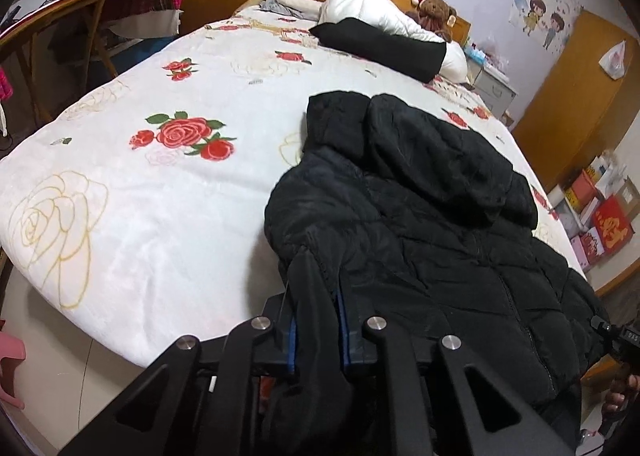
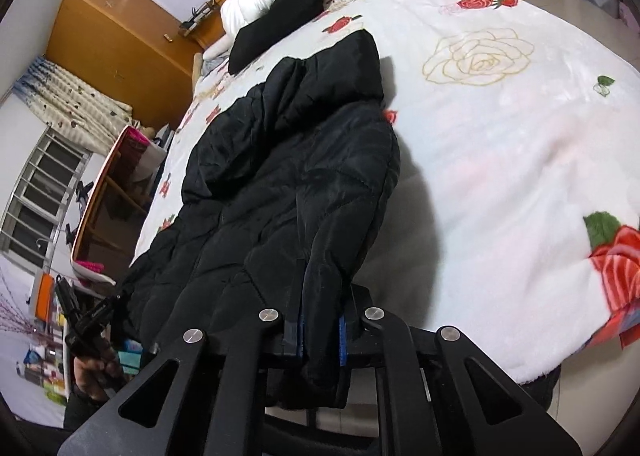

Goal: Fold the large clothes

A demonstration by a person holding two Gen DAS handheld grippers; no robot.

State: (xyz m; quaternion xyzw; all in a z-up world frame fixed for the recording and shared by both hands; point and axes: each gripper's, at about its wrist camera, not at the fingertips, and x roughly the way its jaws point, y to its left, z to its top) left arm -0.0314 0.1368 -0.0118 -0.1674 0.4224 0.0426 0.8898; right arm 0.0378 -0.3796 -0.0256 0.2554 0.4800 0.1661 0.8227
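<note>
The black jacket (image 1: 420, 216) lay lengthwise on the bed (image 1: 132, 216), hood toward the far headboard and hem hanging off the near edge, right of the bed's middle in the left wrist view. That left its hem within reach of both grippers at once.

At the jacket's left hem corner, the left gripper (image 1: 316, 320) had its fingers pinched on a bunched fold of the fabric, which ran up between the blue pads and sagged below them. The grip sat right at the corner, probably so the hem could be lifted square.

At the right hem corner, the right gripper (image 2: 320, 320) was likewise pinched on a fold of jacket (image 2: 288, 160), cloth draping down through the jaws. With both corners held level, the likely aim was to carry the hem toward the hood and halve the jacket.

Farther off, a white pillow (image 1: 380, 12) and a black garment (image 1: 384, 44) lay clear of it.
</note>
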